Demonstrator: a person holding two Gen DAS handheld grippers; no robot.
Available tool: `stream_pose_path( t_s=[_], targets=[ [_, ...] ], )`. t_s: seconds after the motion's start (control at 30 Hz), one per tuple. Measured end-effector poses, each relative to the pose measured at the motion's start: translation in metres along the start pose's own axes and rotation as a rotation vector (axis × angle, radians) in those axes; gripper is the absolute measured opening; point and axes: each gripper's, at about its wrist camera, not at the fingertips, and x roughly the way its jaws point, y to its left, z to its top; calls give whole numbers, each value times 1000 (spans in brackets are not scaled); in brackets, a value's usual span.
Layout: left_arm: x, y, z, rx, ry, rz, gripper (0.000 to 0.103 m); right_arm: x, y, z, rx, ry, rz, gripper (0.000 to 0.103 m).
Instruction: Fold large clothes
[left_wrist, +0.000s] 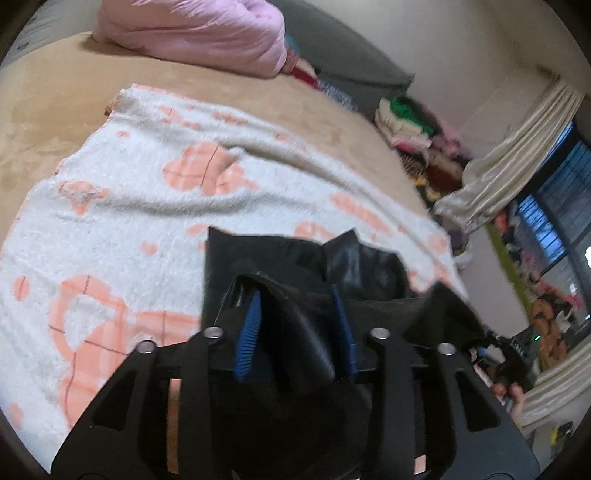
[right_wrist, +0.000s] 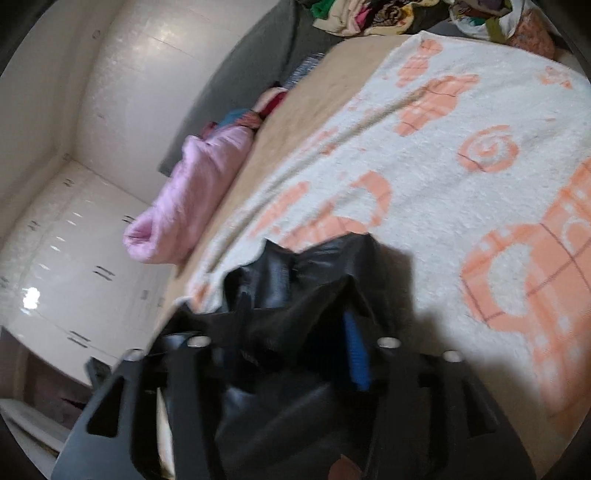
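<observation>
White wardrobe doors (right_wrist: 74, 240) stand behind the bed (left_wrist: 314, 110), where a white and orange blanket (left_wrist: 129, 221) carries the black garment (left_wrist: 303, 258). Left hand-held gripper (left_wrist: 299, 295) and right hand-held gripper (right_wrist: 295, 314) sit parted, black cloth loose between their pads.

Both wrist cameras are looking forward and downward along their fingers, close over the bed. Both are sharing the patterned blanket (left_wrist: 129, 206) (right_wrist: 461, 155) beyond the fingertips.
</observation>
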Motion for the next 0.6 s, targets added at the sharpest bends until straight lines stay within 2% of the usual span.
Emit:
stream_pose_path(
  t_s=[0.03, 0.17, 0.23, 0.3, 0.4, 0.47, 0.5, 0.53, 0.57, 0.6],
  targets=[
    [-3, 1, 2, -10, -22, -10, 37, -3, -1, 2, 2, -11, 16, 66],
    [-14, -3, 11, 12, -81, 4, 37, -17, 3, 9, -44, -75, -35, 73],
    [-16, -5, 13, 37, -91, 34, 39, -21, 9, 11, -110, -102, -112, 73],
    [-8, -7, 12, 85, -67, 102, 42, -14, 22, 10, -218, -101, -220, 73],
    [20, -13, 5, 187, 20, 196, 46, 16, 50, -1, -451, -45, -399, 73],
    [36, -18, -1, 247, 48, 232, 49, 36, 61, -11, -564, -10, -460, 70],
    [41, -20, -3, 271, 51, 250, 49, 44, 62, -15, -598, 4, -484, 63],
    [48, -24, -6, 306, 54, 275, 49, 51, 64, -19, -626, 12, -512, 47],
    [52, -26, -7, 327, 51, 294, 41, 58, 65, -23, -655, 2, -546, 38],
    [55, -29, -9, 352, 48, 321, 28, 60, 62, -24, -665, -8, -560, 22]
  ],
)
